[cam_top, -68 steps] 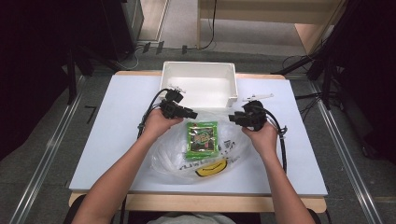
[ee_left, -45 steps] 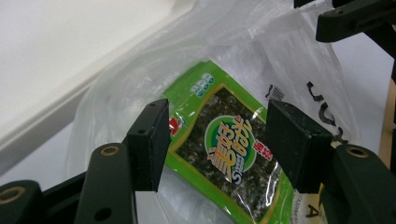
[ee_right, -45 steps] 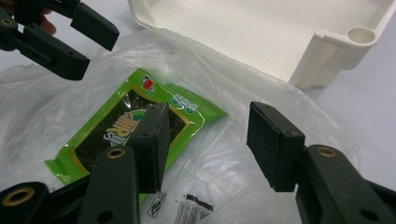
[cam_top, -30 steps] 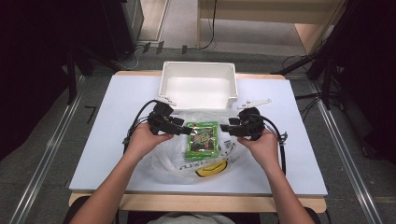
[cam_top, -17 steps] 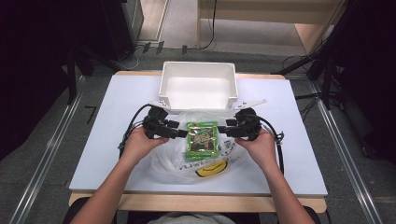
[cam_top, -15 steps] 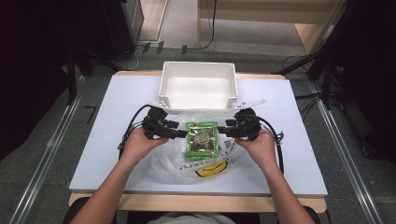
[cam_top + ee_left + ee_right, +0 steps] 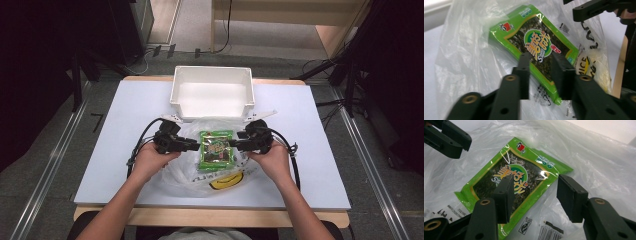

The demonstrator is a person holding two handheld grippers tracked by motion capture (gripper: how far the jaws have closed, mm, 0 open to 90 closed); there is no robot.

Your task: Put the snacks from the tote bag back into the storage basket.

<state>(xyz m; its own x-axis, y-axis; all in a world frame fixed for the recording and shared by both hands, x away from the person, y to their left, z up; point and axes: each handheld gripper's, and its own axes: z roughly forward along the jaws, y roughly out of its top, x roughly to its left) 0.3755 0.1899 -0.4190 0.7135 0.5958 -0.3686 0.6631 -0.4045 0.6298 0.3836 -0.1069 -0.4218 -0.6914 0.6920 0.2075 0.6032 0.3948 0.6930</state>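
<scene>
A green seaweed snack packet lies flat on a crumpled clear plastic bag in the middle of the table. My left gripper reaches in from the packet's left side. In the left gripper view its jaws have just been closing and now stand narrower over the packet's near edge, with the pads apart from it. My right gripper comes in from the right. In the right gripper view it stands wide open, one jaw over the packet and the other over the bag.
A white empty bin stands just behind the bag. The bag carries a yellow smiley print near the front edge. The white tabletop spreads bare to the left and right. Cables trail from both grippers.
Both hands have come down and inward from behind the packet to its two sides. Over the last half second they hold nearly still.
</scene>
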